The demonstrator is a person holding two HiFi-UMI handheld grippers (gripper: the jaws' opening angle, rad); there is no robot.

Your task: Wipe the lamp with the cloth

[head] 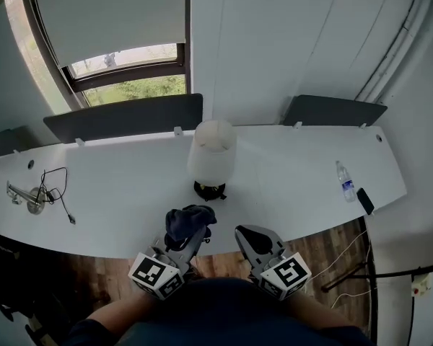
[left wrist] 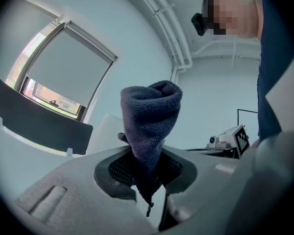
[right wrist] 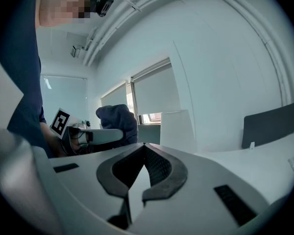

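- Cloth [head: 189, 220] is bunched in my left gripper [head: 195, 236]. Its jaws are pinched on the lower end, so the dark wad stands up past the tips [left wrist: 149, 116].
- My right gripper [head: 254, 238] has its jaws closed tip to tip with nothing between them, as its own view shows [right wrist: 143, 153].
- The lamp [head: 213, 153] stands ahead of both grippers on the white desk [head: 115, 193]. It is a little beyond the left one's tips and forward-left of the right one, and the cloth is apart from it.
- I judge the step in hand to be the approach, with no wiping begun.
- To do it well, I would lead with the loose wad rather than the hard jaw tips and meet the pale shade lightly.
- The base looks small and the lamp may tip, so I would stroke downward instead of pushing sideways.
- The empty right gripper could steady the base from its own side.
- Both grippers sit low by the desk's near edge, close to my body and side by side. Each is angled inward, so their lines converge on the lamp.
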